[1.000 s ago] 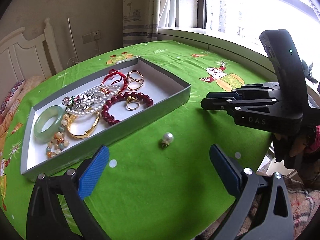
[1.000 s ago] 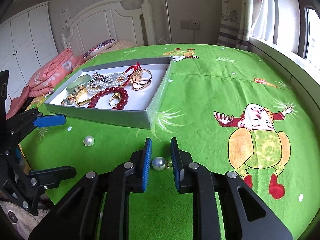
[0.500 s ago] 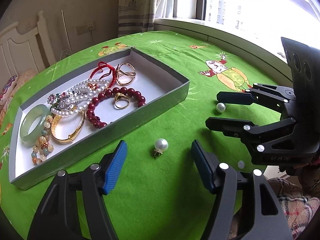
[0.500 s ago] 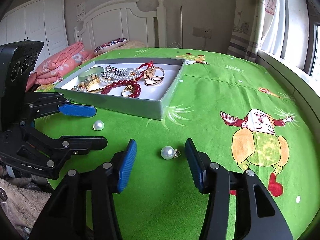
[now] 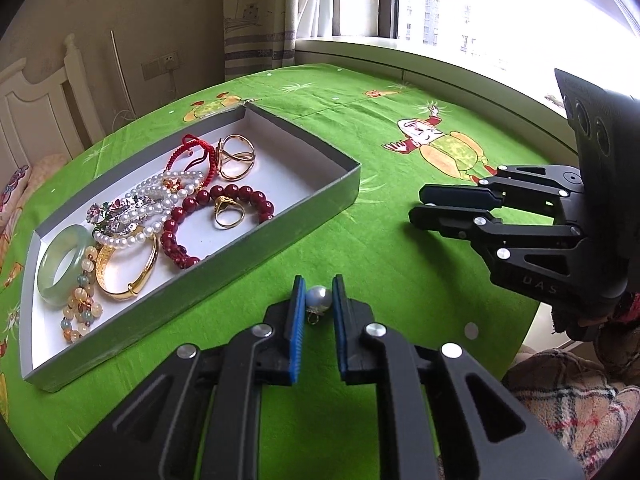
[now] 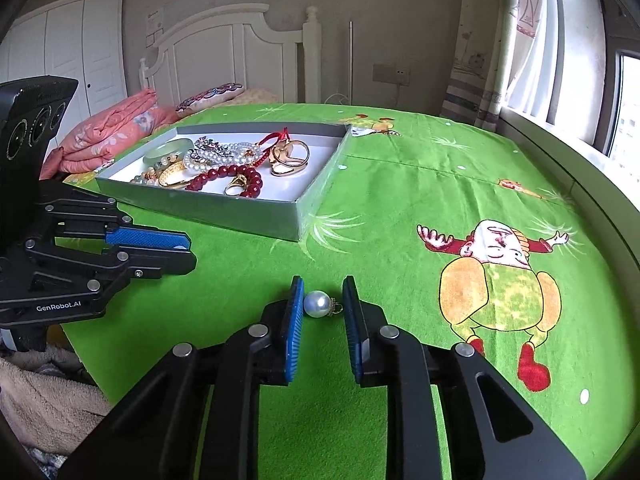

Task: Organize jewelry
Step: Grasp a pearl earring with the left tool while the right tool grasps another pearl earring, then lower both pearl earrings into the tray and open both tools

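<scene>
Left wrist view first: our left gripper [image 5: 316, 300] has just been closing, and its blue pads [image 5: 298, 320] now pinch a pearl pendant [image 5: 319, 297] against the green tablecloth [image 5: 400, 272], just in front of the grey tray [image 5: 320, 196]. Inside that tray we see a jade bangle [image 5: 60, 264], a gold bangle [image 5: 128, 268], a pearl strand [image 5: 160, 200], a dark red bead bracelet [image 5: 224, 208], a gold ring [image 5: 229, 210] and a red cord [image 5: 192, 152], all heaped towards the near-left end.

Over on the right wrist view, our right gripper [image 6: 322, 308] has also just been closing around a second pearl pendant [image 6: 318, 304]. The left pad touches the pearl, while the right pad sits just beside its little metal loop; we cannot tell if it presses yet. This pendant lies on the cloth, well apart from the tray's near corner.
</scene>
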The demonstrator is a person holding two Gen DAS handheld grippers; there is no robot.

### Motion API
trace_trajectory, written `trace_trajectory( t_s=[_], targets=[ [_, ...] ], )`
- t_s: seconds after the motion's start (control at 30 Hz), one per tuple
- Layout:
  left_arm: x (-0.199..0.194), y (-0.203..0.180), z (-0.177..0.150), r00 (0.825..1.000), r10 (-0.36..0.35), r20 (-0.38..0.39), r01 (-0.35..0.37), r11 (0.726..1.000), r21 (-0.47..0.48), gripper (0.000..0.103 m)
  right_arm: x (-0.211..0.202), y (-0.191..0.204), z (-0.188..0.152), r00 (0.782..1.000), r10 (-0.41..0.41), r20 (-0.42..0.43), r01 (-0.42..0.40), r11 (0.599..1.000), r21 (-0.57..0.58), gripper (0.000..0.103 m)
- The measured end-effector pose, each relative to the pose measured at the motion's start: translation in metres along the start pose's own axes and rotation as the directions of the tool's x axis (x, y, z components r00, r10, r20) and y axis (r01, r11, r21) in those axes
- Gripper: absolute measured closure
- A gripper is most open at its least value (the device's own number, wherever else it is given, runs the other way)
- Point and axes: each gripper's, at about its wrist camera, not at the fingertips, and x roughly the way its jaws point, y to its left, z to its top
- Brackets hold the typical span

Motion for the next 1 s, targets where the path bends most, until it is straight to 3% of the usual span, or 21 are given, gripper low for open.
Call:
trace_trajectory(
  t_s=[0.6,1.0],
  targets=[
    [-0.02,0.008,0.003,0.998,0.032,0.054,-0.031,0.999,-0.018,0.09,-0.011,0.01,0.01,0.999,0.013,0.037,-0.013,1.0,-0.018,0.082],
    [-0.034,0.022,0.007,0.991,0.082,0.103,-0.077,0.996,-0.051,0.09,-0.01,0.042,0.036,0.997,0.046,0.067,-0.039,0.995,-0.097,0.082]
  ],
)
